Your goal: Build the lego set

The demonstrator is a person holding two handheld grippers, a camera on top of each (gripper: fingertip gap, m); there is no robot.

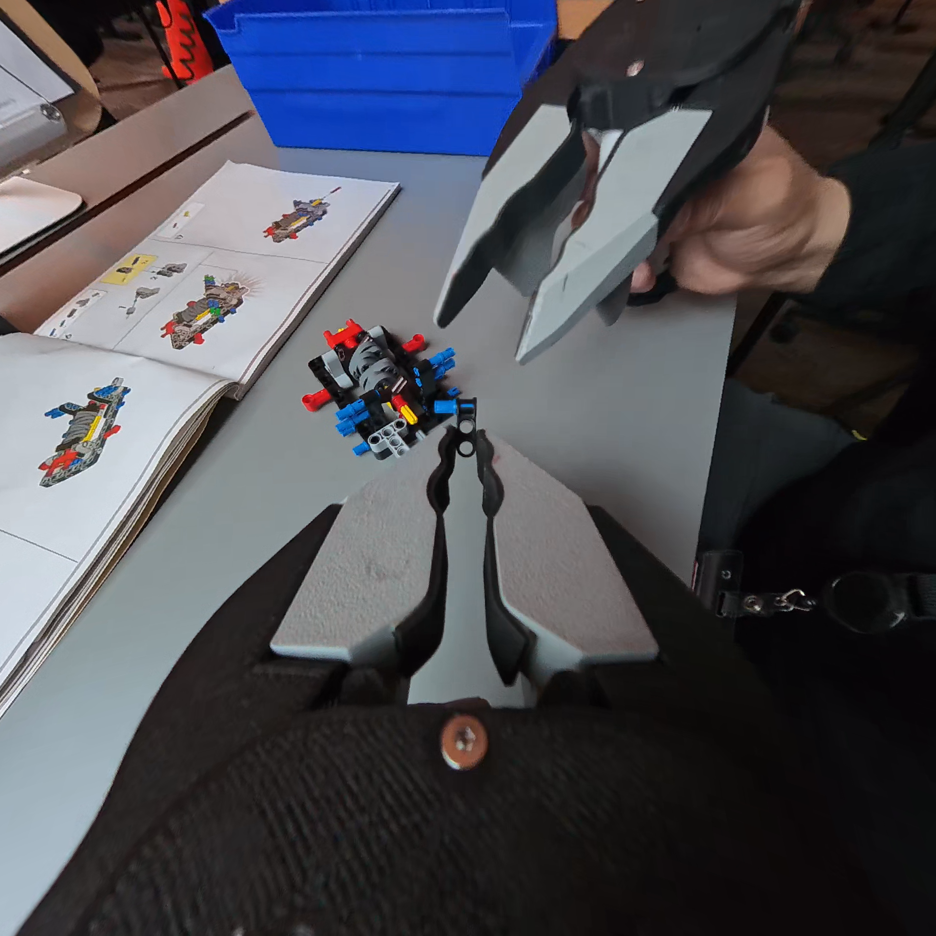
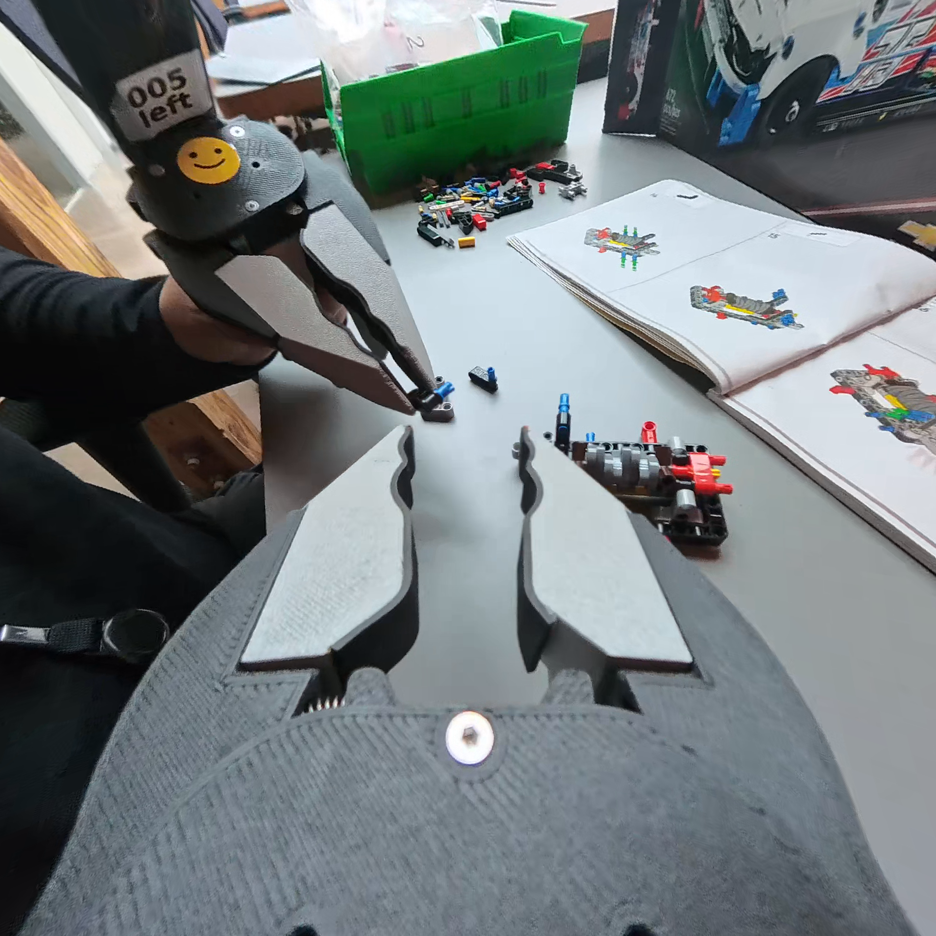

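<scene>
Left gripper (image 1: pixel 465 439) pinches a small black connector with blue pin (image 1: pixel 458 418) just beside the lego assembly (image 1: pixel 377 387) on the grey table (image 1: pixel 582 405), right gripper (image 2: pixel 466 445) spread wide and empty near the assembly, open instruction booklet (image 1: pixel 167 304) beside it.
</scene>
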